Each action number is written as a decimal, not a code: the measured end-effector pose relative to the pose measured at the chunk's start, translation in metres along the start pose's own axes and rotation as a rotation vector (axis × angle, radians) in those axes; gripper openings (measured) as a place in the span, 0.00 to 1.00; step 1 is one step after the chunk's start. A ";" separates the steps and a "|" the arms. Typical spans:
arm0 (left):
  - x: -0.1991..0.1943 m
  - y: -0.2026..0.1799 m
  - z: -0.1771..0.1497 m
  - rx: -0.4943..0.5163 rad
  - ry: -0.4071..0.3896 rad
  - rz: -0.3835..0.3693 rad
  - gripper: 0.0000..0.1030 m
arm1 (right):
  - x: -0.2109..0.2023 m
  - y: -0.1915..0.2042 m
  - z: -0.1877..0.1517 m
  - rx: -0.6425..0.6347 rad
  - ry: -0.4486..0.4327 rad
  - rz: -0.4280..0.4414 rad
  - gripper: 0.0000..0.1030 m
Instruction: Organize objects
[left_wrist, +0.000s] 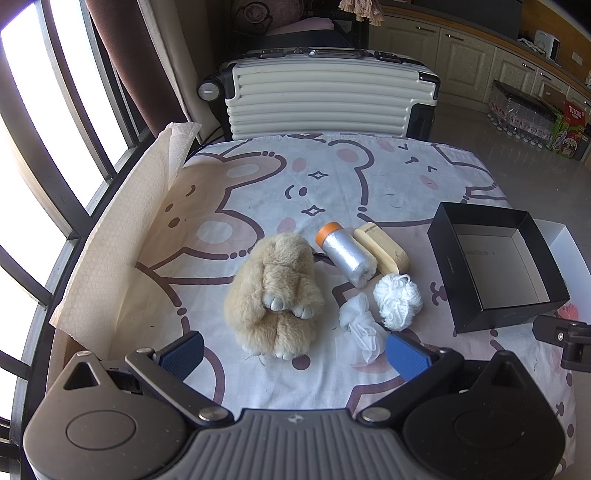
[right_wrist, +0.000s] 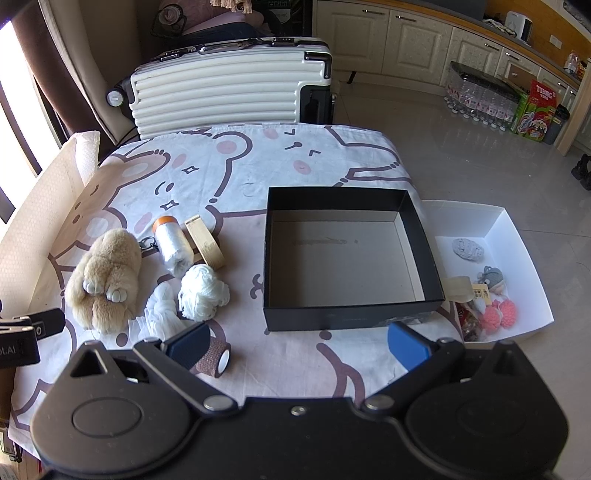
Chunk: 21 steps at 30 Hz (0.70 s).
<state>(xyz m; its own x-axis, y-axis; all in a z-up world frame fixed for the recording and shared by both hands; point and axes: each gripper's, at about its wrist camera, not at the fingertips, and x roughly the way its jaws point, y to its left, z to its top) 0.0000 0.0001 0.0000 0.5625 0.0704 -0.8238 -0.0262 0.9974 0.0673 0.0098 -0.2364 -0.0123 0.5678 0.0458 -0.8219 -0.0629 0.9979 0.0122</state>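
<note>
On the desk's cartoon-bear cloth (right_wrist: 295, 155), the plush rabbit (left_wrist: 275, 291) lies farthest left, feet toward the camera, long axis running away from it. Beside it the orange-capped foil roll (left_wrist: 345, 254) points cap-end away and leftward, touching a tan block (left_wrist: 382, 247). Two white mesh puffs (left_wrist: 397, 301) sit in front. The empty black box (right_wrist: 351, 258) stands right of them. A red carton (right_wrist: 541, 99) on the floor reads "TUBORG". Left claw (left_wrist: 295, 354) and right claw (right_wrist: 297, 343) both gape apart, holding nothing.
</note>
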 end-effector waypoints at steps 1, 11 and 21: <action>0.000 0.000 0.000 0.000 0.000 0.000 1.00 | 0.001 -0.001 -0.001 0.000 0.000 0.000 1.00; 0.000 0.000 0.000 -0.002 0.000 0.001 1.00 | 0.000 0.000 0.000 -0.001 0.001 -0.001 1.00; 0.003 -0.002 -0.001 -0.002 0.010 0.003 1.00 | 0.002 0.000 -0.001 -0.001 0.016 -0.003 1.00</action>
<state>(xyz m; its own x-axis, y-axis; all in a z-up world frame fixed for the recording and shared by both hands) 0.0015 -0.0012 -0.0031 0.5544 0.0731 -0.8290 -0.0297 0.9972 0.0680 0.0099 -0.2365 -0.0148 0.5548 0.0417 -0.8310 -0.0616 0.9981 0.0090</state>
